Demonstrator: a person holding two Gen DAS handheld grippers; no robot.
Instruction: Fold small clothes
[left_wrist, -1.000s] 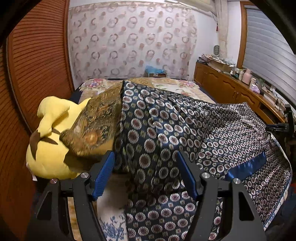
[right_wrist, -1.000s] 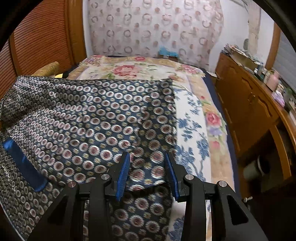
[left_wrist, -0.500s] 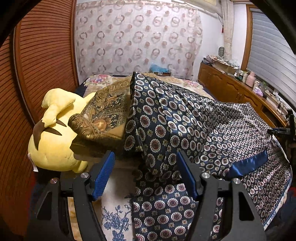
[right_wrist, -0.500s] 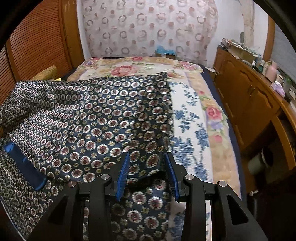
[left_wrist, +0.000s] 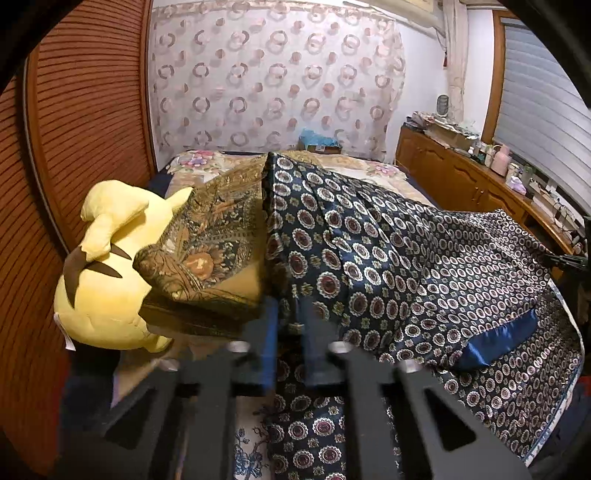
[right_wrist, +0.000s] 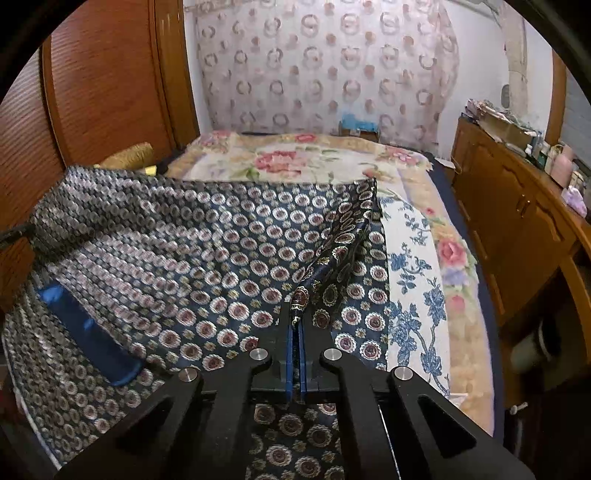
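Fingers of the left gripper (left_wrist: 290, 332) have just been closing and now pinch a fold of the navy patterned garment (left_wrist: 406, 266) at its near left edge, their blue pads drawn in tight on the cloth and blurred in the left wrist view. At far left of that view, a yellow plush toy (left_wrist: 107, 280) lies against the wooden slatted wall (left_wrist: 85, 129), with a brown and gold patterned cloth (left_wrist: 210, 236) draped over its side and touching the garment's left edge. The garment, dark blue with round medallion print and a plain blue satin band (left_wrist: 495, 343), spreads across the near part of the bed (right_wrist: 410, 258), which is covered by a floral spread. Toward the right, the right gripper (right_wrist: 295, 328) has also just been closing; its fingers (right_wrist: 300, 354) are pressed nearly together on a raised ridge of the same garment, which stands up from the jaws in a narrow peak near the garment's right edge. Beyond the bed hangs a sheer curtain (right_wrist: 332, 74) printed with rings. At far right, a wooden cabinet (right_wrist: 517, 206) runs along the wall, its top crowded with small items too blurred to identify.
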